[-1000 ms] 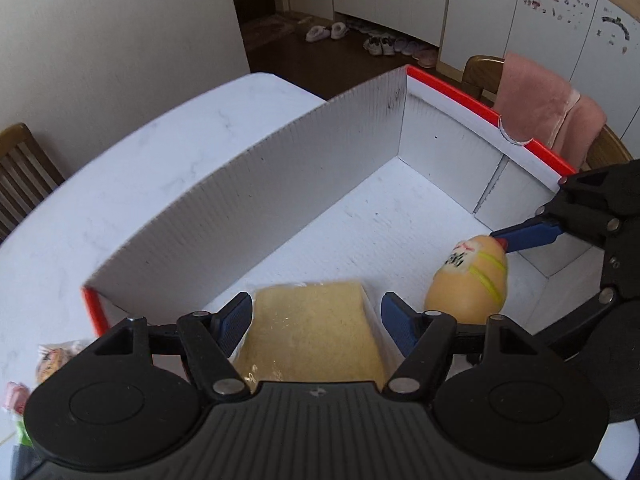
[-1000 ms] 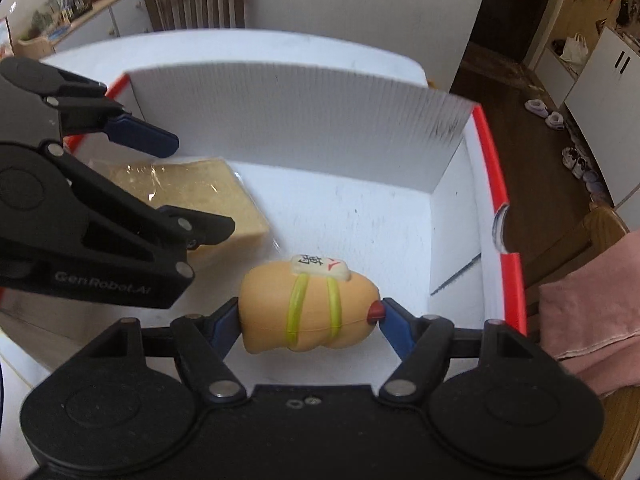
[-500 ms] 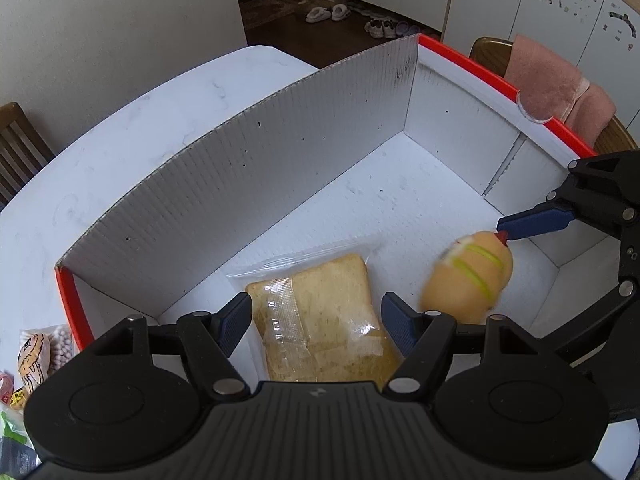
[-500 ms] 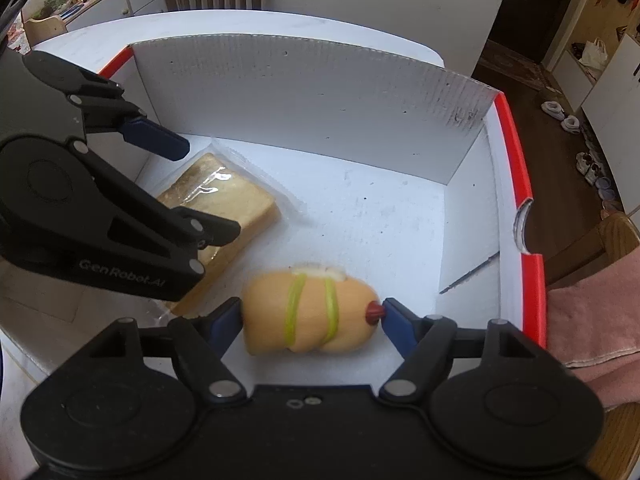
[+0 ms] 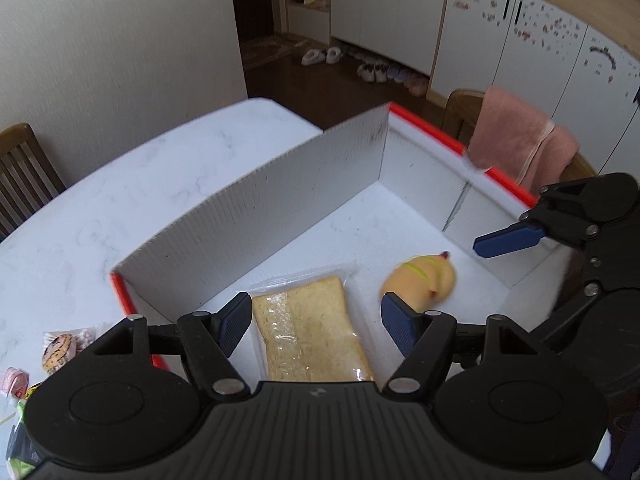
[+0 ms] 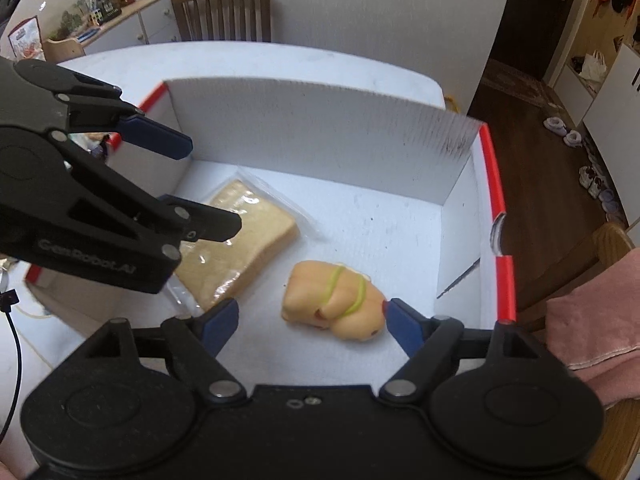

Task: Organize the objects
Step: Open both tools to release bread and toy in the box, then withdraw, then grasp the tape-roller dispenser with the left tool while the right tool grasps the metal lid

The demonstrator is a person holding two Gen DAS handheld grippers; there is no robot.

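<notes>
A white cardboard box (image 5: 280,200) with red rims stands on the white table; it also shows in the right wrist view (image 6: 320,128). On its floor lie a wrapped slice of bread (image 5: 308,336) (image 6: 240,248) and a tan squishy toy with yellow-green bands (image 5: 420,280) (image 6: 336,300). My left gripper (image 5: 316,324) is open and empty above the bread. My right gripper (image 6: 308,320) is open and empty above the toy, which lies loose on the floor between its fingertips.
Snack packets (image 5: 60,352) lie on the table left of the box. A pink towel (image 5: 520,140) hangs on a chair behind the box. Wooden chairs (image 6: 224,12) stand at the table's far side. A cabinet with toys (image 6: 108,4) is beyond.
My right gripper opened and let go of the toy, which dropped onto the box floor and tipped over. Both grippers rose and drew back; the bread stays where it lay.
</notes>
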